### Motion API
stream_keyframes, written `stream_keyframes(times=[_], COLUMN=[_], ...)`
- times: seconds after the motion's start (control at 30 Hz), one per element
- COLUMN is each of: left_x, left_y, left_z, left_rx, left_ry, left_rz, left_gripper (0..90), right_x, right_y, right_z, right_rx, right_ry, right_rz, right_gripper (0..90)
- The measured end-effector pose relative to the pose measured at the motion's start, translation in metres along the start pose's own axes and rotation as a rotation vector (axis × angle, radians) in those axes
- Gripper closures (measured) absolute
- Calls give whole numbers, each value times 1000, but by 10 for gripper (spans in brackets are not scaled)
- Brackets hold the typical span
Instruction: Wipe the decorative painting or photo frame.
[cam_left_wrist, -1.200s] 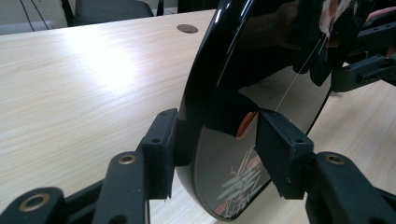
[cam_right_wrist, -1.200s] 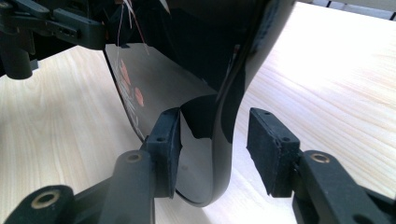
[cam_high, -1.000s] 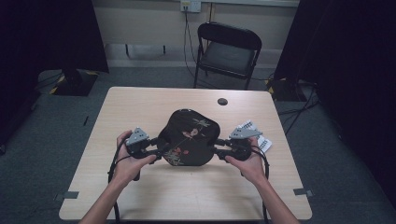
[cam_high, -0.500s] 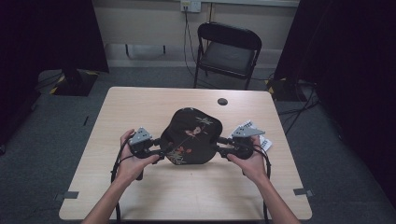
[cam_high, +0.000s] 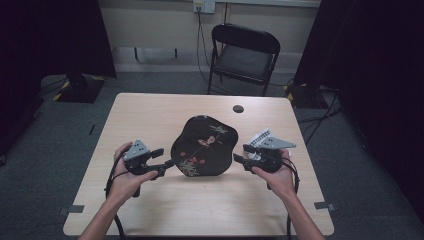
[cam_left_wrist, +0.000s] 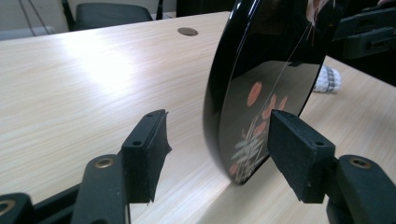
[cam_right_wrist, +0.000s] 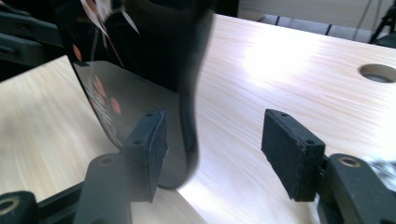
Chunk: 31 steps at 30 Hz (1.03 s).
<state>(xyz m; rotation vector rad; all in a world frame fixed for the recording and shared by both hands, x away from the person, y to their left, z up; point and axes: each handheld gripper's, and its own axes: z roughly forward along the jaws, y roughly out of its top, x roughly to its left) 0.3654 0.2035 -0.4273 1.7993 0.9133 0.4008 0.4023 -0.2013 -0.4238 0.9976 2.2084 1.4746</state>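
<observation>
A black lacquered tray (cam_high: 205, 145) painted with flowers stands tilted on its lower edge on the wooden table (cam_high: 150, 115). My left gripper (cam_high: 164, 157) is at its left rim and my right gripper (cam_high: 242, 153) at its right rim. Both sets of jaws have just been opening. In the left gripper view the tray's rim (cam_left_wrist: 219, 107) stands between the spread pads of the left gripper (cam_left_wrist: 217, 126), with a gap on the left side. In the right gripper view the blurred rim (cam_right_wrist: 189, 107) lies between the wide pads of the right gripper (cam_right_wrist: 215, 121), with no pad pressing on it.
A round cable hole (cam_high: 238, 108) sits near the table's far edge. A black folding chair (cam_high: 243, 55) stands behind the table. The person's forearms come in from the near edge.
Both grippers have opened off the tray's rims. The left hand has drawn back a little to the left. The tray stays at the table's middle.
</observation>
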Motion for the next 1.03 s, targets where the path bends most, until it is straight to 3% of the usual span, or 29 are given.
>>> stream_keyframes(times=[0.17,0.3,0.43,0.57,0.6,0.63,0.77,0.83,1.03], left_x=[7,18,31,40,46,51,60,64,63], left_y=[-8,-16,-26,-32,-35,-38,-43,-47,-47], left_z=[-15,-24,-31,-37,-40,-43,-46,-49,-48], left_rx=[8,18,28,20,13,15,10,11,40], left_ry=[34,67,116,154,200,211,233,238,230], left_rz=[1,-25,-44,-79,-100,-102,-131,-160,-158], left_gripper=[381,381,395,368,355,355,368,386,369], right_x=[-5,-11,-29,-43,-47,-49,-60,-64,-66], right_y=[-8,-15,-27,-32,-32,-32,-34,-37,-39], right_z=[-11,-25,-43,-56,-61,-64,-78,-80,-77], right_rx=[-4,-9,-4,-45,-51,-58,-95,-100,-85], right_ry=[-29,-60,-85,-158,-182,-198,-245,-242,-234], right_rz=[0,20,91,126,132,137,152,165,190], right_gripper=[404,400,424,418,419,420,422,431,471])
